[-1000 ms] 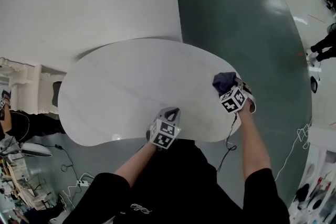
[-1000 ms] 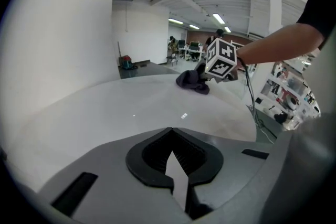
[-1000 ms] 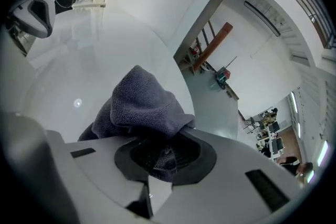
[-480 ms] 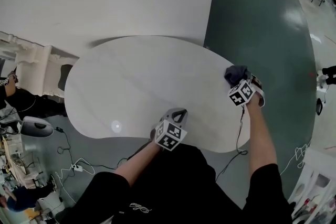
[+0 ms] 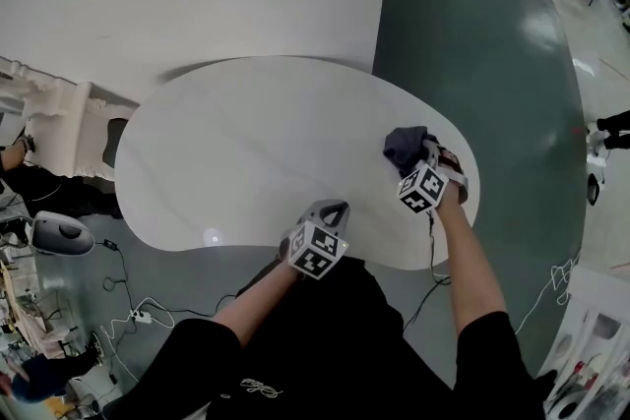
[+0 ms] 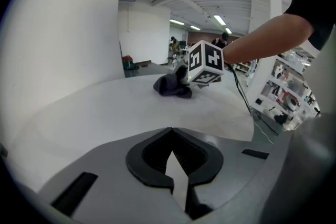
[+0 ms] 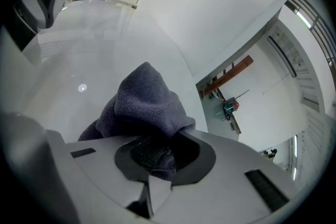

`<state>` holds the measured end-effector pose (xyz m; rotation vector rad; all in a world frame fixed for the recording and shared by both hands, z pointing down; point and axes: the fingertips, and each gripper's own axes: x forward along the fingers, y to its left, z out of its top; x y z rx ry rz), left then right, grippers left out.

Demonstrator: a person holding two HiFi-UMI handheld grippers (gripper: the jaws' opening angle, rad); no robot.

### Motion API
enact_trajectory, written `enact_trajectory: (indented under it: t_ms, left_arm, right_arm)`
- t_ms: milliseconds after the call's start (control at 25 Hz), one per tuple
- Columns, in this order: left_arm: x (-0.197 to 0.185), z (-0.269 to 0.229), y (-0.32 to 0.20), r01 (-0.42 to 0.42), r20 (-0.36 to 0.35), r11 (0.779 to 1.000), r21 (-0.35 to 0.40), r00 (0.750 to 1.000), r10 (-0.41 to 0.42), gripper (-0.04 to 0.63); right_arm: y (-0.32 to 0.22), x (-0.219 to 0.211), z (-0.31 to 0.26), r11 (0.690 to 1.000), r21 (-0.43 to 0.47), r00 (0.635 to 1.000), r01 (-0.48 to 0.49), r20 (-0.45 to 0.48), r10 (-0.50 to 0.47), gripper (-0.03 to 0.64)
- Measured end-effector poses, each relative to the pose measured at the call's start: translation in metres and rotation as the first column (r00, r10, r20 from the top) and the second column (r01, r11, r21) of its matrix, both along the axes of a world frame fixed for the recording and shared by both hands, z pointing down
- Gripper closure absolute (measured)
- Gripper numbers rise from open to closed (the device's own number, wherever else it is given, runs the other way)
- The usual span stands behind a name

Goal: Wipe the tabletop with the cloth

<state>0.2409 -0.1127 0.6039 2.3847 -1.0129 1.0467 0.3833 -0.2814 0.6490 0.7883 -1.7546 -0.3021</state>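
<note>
The right arm reaches forward over the near right part of the white tabletop [image 5: 246, 143]. The right gripper [image 5: 417, 162] is clamped on a bunched dark grey-blue cloth [image 5: 402, 145], which lies on the surface close to the right edge. In the right gripper view the cloth rises in a soft towelling hump, with one fold pinched between the jaws. The left gripper [image 5: 325, 214] sits at the table's near edge, forearm bent in, its jaws drawn together with nothing between them.
</note>
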Motion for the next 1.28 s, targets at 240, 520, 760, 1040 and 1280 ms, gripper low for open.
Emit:
enact_trajectory:
  t_ms: [240, 520, 760, 1040, 1280]
  left_arm:
    - [0.003, -0.001, 0.025, -0.001, 0.004, 1.000, 0.003, 1.000, 0.001, 0.588]
    - [0.002, 0.004, 0.055, 0.001, 0.002, 1.000, -0.002, 1.000, -0.001, 0.588]
    - [-0.006, 0.002, 0.059, 0.037, -0.006, 0.999, 0.006, 0.999, -0.037, 0.588]
    - [-0.012, 0.000, 0.064, 0.074, -0.005, 0.997, 0.014, 0.997, -0.074, 0.588]
    - [-0.021, 0.003, 0.063, 0.074, -0.011, 0.997, 0.003, 0.997, -0.074, 0.588]
  right_arm:
    - [0.044, -0.015, 0.000, 0.999, 0.010, 0.999, 0.033, 0.034, -0.033, 0.586]
    - [0.092, -0.027, 0.003, 0.999, 0.000, 0.998, 0.044, 0.051, -0.044, 0.586]
    - [0.140, -0.043, 0.005, 0.995, -0.040, 0.994, 0.096, 0.061, -0.094, 0.586]
    - [0.213, -0.070, 0.005, 0.976, -0.099, 0.976, 0.191, 0.127, -0.178, 0.586]
    - [0.233, -0.089, 0.009, 0.960, -0.161, 0.971, 0.229, 0.109, -0.213, 0.586]
